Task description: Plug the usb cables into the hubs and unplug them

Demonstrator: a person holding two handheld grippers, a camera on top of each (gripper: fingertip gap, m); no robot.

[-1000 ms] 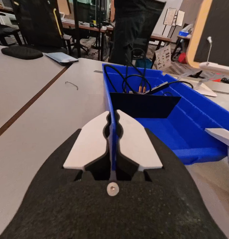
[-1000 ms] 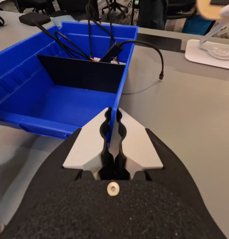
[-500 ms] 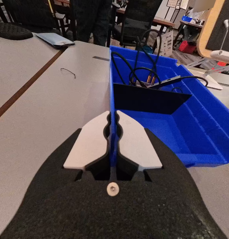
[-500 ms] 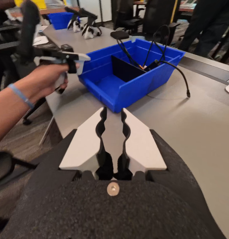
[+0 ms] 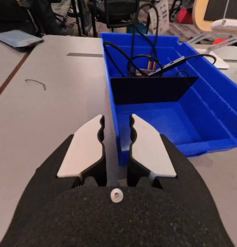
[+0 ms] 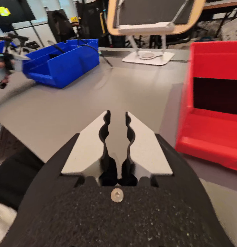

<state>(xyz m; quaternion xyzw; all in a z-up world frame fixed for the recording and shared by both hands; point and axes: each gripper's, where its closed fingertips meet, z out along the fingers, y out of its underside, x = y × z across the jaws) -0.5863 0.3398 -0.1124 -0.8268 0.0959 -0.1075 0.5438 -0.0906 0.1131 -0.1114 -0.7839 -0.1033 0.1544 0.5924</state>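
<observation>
On grey table (image 6: 75, 106): blue bin (image 5: 208, 106), red bin (image 6: 208, 133).

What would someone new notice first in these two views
Probably the blue bin ahead of the open left tool, with a black divider across it and a tangle of black cables and hubs behind that. In the right wrist view, a red bin stands at the right beside the open right tool, on the grey table.
</observation>
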